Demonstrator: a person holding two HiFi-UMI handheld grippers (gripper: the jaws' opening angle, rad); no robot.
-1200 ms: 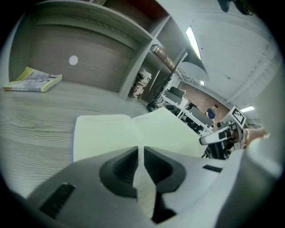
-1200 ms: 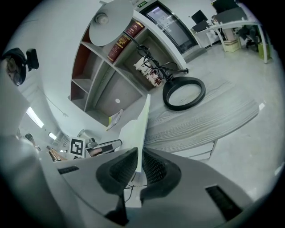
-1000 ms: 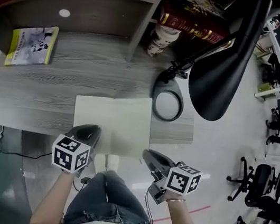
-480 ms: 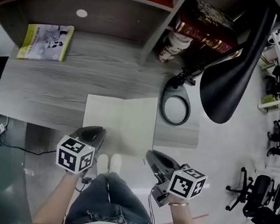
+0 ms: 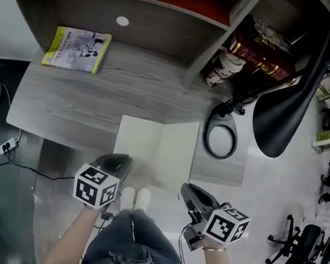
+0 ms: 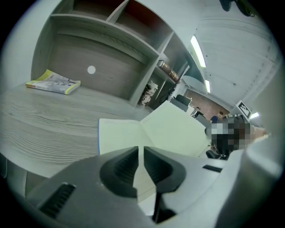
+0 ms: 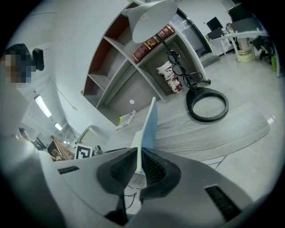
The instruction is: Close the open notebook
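Observation:
The open notebook [image 5: 156, 147] lies with pale blank pages on the grey desk [image 5: 80, 113], at its near edge. My left gripper [image 5: 119, 159] is at the left page's near corner. Its jaws [image 6: 140, 149] are closed to a thin slit with the pale sheet in it. My right gripper [image 5: 185, 190] is at the right page's near corner. In the right gripper view that gripper [image 7: 139, 151] is shut on the blue-backed right half [image 7: 149, 122], which stands edge-on and raised off the desk. In the left gripper view the notebook [image 6: 171, 129] shows its right half tilted up.
A yellow booklet [image 5: 78, 41] lies far left on the desk. A black ring-shaped lamp base [image 5: 219, 138] sits just right of the notebook, under the black lamp head [image 5: 293, 106]. Red books [image 5: 258, 53] and a patterned cup [image 5: 221, 72] stand in the shelf behind. The person's legs are below the desk.
Both grippers have risen a little at the notebook's near edge. The right half has come up, so the notebook looks narrower from above, with a gap to the lamp base.

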